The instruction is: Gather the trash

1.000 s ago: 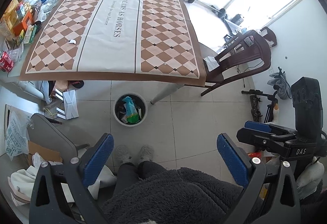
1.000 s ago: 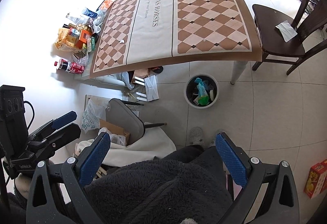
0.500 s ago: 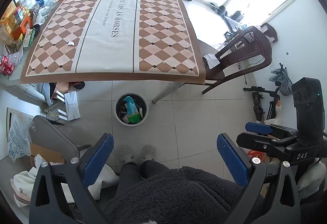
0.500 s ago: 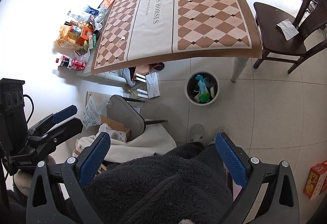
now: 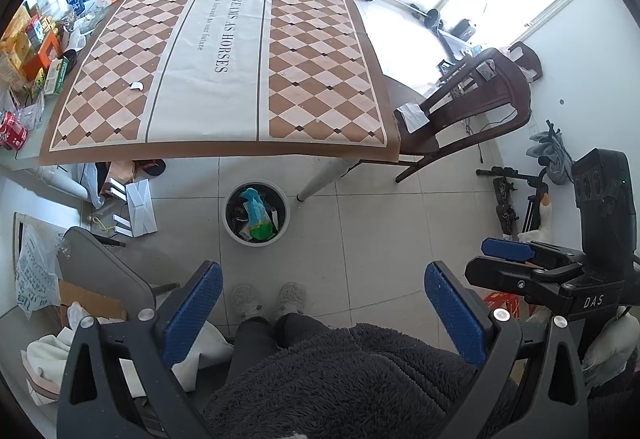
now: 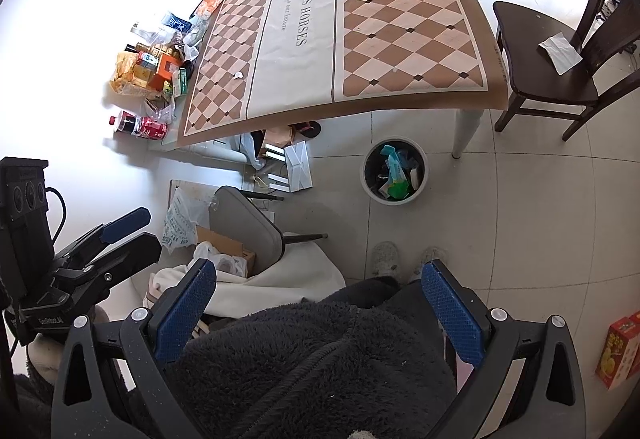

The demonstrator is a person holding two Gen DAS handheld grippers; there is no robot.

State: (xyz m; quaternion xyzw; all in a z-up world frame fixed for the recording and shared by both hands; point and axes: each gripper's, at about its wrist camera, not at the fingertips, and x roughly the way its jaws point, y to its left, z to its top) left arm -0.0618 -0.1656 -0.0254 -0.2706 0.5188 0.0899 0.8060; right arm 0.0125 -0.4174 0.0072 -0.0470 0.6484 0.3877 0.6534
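Observation:
A white round trash bin [image 5: 256,239] stands on the floor by the table's near edge, holding wrappers and a teal-green bag; it also shows in the right wrist view [image 6: 394,199]. A small white scrap [image 5: 137,86] lies on the checked tablecloth [image 5: 320,51], seen too in the right wrist view [image 6: 237,75]. My left gripper [image 5: 320,303] is open and empty, held high above my lap. My right gripper [image 6: 318,299] is open and empty too, well back from the table.
Snack boxes, packets and a cola bottle [image 6: 140,125] crowd the table's left end. A dark wooden chair [image 6: 556,67] with a white tissue [image 6: 560,53] stands right. A grey chair [image 6: 248,227], bags and cartons lie on the floor left. A red box [image 6: 618,351] sits at right.
Both grippers have drifted slightly, so the table and bin sit a little differently in view. Both stay open and empty.

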